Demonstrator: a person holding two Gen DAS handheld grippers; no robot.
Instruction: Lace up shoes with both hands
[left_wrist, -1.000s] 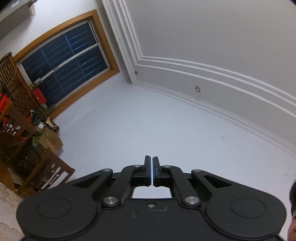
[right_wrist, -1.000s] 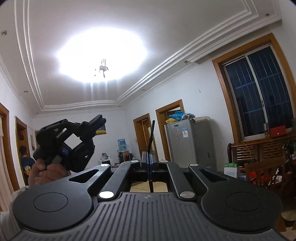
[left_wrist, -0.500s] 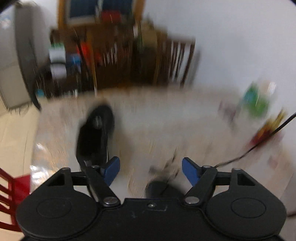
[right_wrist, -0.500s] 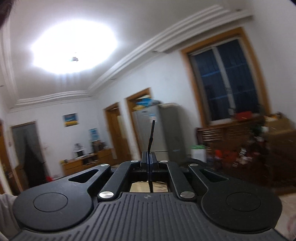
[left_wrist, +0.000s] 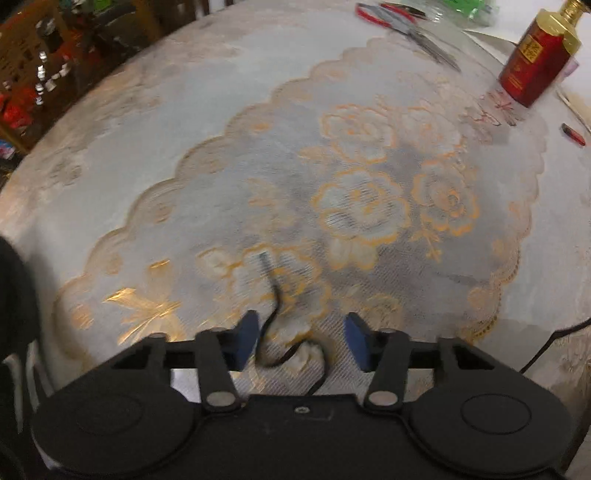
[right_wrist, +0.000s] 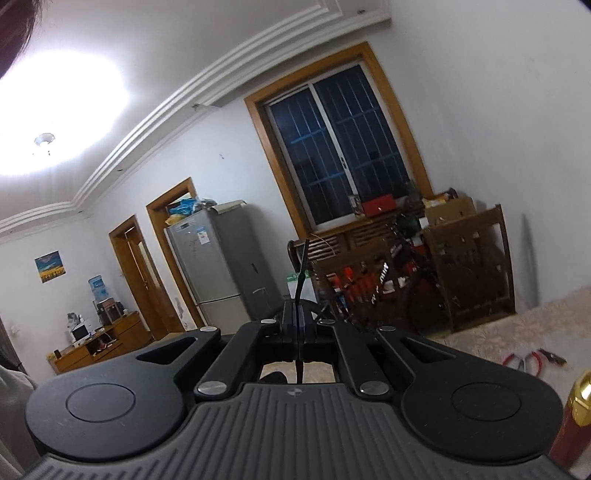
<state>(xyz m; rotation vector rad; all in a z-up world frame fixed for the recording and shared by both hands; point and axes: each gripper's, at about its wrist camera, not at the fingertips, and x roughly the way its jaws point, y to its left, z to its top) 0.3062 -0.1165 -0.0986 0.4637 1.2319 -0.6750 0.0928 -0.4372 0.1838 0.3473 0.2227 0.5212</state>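
Note:
My left gripper (left_wrist: 301, 323) points down at the lace-patterned tablecloth (left_wrist: 369, 166). Its blue pads (left_wrist: 245, 339) stand apart and its jaws are closing. A black shoelace (left_wrist: 272, 291) lies on the cloth between them, close to the left pad; nothing presses on it. A dark blurred shape (left_wrist: 14, 295) at the left edge may be the black shoe. My right gripper (right_wrist: 297, 308) points about level across the room, shut on a black lace (right_wrist: 302, 269) whose stiff end sticks up past the fingertips.
A red bottle with a gold cap (left_wrist: 535, 55) stands at the table's far right, also low in the right wrist view as the bottle (right_wrist: 576, 417). Red-handled pliers (left_wrist: 406, 22) lie at the far edge. A black cable (left_wrist: 554, 332) crosses the right. Wooden chairs (right_wrist: 469, 266) and clutter stand beyond.
My left gripper swung from facing the ceiling down to the table and went from shut to apart, now narrower than half a second ago. My right gripper tilted lower, still shut on the lace.

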